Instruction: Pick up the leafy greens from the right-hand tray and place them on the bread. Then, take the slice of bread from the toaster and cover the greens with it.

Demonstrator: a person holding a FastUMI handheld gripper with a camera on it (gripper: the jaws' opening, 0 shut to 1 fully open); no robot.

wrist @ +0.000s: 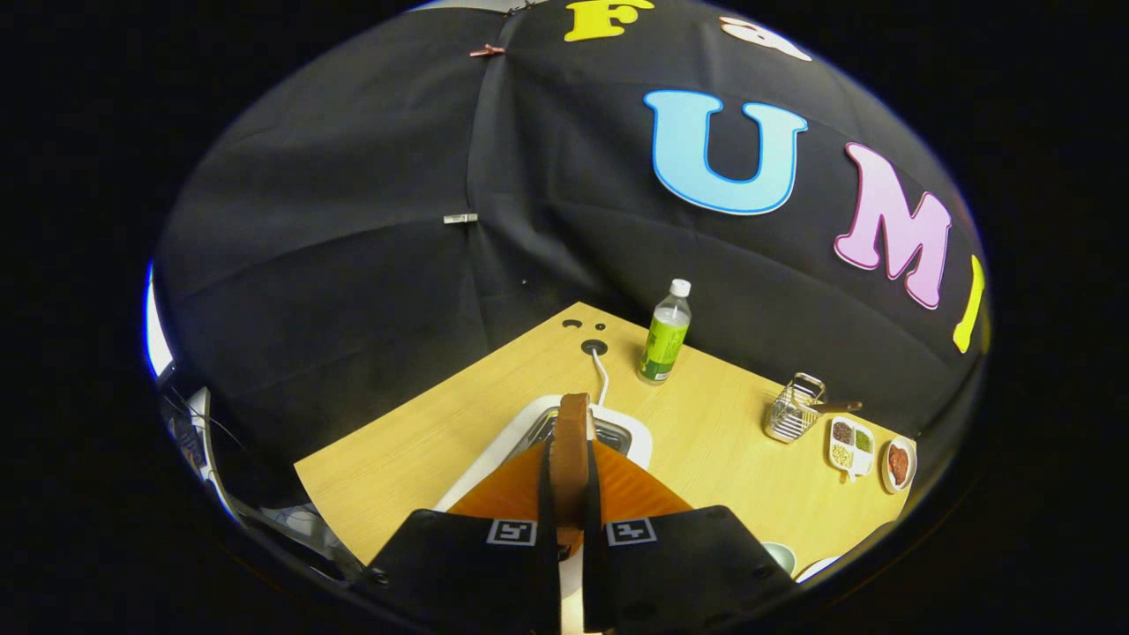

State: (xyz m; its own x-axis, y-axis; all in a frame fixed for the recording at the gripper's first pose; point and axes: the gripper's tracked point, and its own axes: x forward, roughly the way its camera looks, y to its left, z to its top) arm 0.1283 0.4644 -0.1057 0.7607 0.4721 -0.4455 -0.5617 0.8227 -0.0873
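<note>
1. Gripper view, the grip: the hand-held gripper [569, 481] is closed down to a narrow gap, and a brown-crusted slice of bread [571, 441] stands on edge between its fingers, both of which press on its flat faces. The slice's top crust rises just beyond the fingertips.

2. Gripper view, directly beneath: a white toaster with a metal slot frame [617, 434] sits right under and just behind the held slice, on the light wooden tabletop [706, 441]. A white cord [602, 375] runs from it to a round hole near the far corner. I cannot tell whether the slice's bottom edge is clear of the slot.

3. Gripper view, farther off: a clear bottle with a green label and white cap [664, 333] stands beyond the toaster. To the right are a small wire basket [794, 410], a white divided dish of seeds [850, 444] and a small dish of red-brown food [898, 463].

4. Step in hand, as I judge it: this is the second part, taking the slice from the toaster. The greens and the base bread are hidden, so their state is unknown.

5. Next move calls for: a straight lift until the slice clears the slot, a firm squeeze, then a turn to flat and a gentle lowering over the greens.
</note>
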